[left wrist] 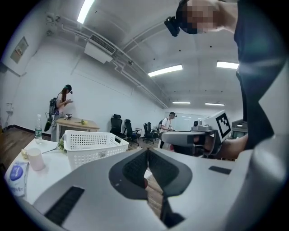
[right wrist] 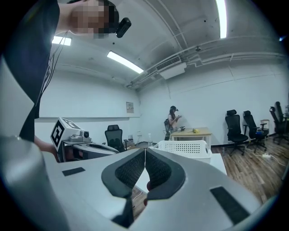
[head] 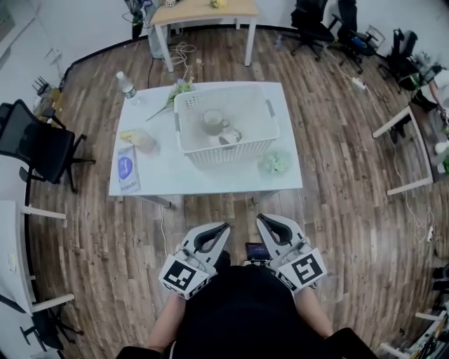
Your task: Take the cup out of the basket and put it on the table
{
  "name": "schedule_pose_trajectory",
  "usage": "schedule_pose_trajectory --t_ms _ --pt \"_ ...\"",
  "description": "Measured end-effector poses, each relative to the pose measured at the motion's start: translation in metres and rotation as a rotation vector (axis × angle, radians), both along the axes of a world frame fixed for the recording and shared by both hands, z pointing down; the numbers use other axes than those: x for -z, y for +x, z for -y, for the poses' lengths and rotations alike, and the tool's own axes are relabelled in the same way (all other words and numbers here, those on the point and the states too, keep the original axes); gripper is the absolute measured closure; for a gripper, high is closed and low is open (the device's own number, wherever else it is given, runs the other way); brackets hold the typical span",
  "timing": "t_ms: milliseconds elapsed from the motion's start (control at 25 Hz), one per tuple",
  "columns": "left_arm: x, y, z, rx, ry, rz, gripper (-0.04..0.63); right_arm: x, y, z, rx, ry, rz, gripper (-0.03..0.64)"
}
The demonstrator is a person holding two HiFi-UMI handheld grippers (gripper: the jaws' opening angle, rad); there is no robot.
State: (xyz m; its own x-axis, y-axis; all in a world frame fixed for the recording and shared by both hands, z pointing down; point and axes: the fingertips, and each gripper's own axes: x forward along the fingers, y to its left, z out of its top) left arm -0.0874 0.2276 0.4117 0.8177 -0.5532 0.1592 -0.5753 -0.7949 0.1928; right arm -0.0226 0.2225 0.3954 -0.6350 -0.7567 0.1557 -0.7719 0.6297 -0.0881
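Note:
A white slatted basket stands on the white table in the head view. Inside it a pale cup stands upright, with a small white object beside it. Both grippers hang well short of the table's near edge, over the wooden floor. My left gripper is shut with nothing between its jaws. My right gripper is shut and empty too. The left gripper view shows the basket ahead to the left and its own gripper. In the right gripper view the basket shows past the shut gripper.
On the table lie a water bottle, a blue packet, a pale jar, greenery and a green bundle. A black chair stands left. A wooden table is behind, where a person stands.

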Motion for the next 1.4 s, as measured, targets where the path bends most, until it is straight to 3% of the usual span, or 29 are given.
schedule_pose_trajectory --t_ms 320,560,800,1120,1240,1400 --pt "-0.013 -0.050 0.054 -0.018 -0.028 0.027 0.584 -0.001 -0.042 0.048 -0.035 -0.013 -0.056 0.592" --pt "-0.014 -0.067 0.083 -0.044 -0.044 0.031 0.583 -0.007 -0.052 0.063 -0.056 -0.049 -0.101 0.592" --pt "-0.014 -0.057 0.110 -0.060 -0.038 0.042 0.583 -0.010 -0.039 0.082 -0.077 -0.055 -0.130 0.592" --pt "-0.002 -0.030 0.154 -0.048 0.020 0.119 0.583 -0.002 -0.003 0.129 -0.119 -0.017 -0.094 0.592" --pt "-0.001 -0.020 0.177 -0.052 0.044 0.166 0.583 -0.001 0.014 0.147 -0.123 -0.028 -0.112 0.592" --pt "0.011 0.000 0.217 -0.056 0.135 0.265 0.583 -0.001 0.038 0.167 -0.129 -0.020 -0.081 0.592"
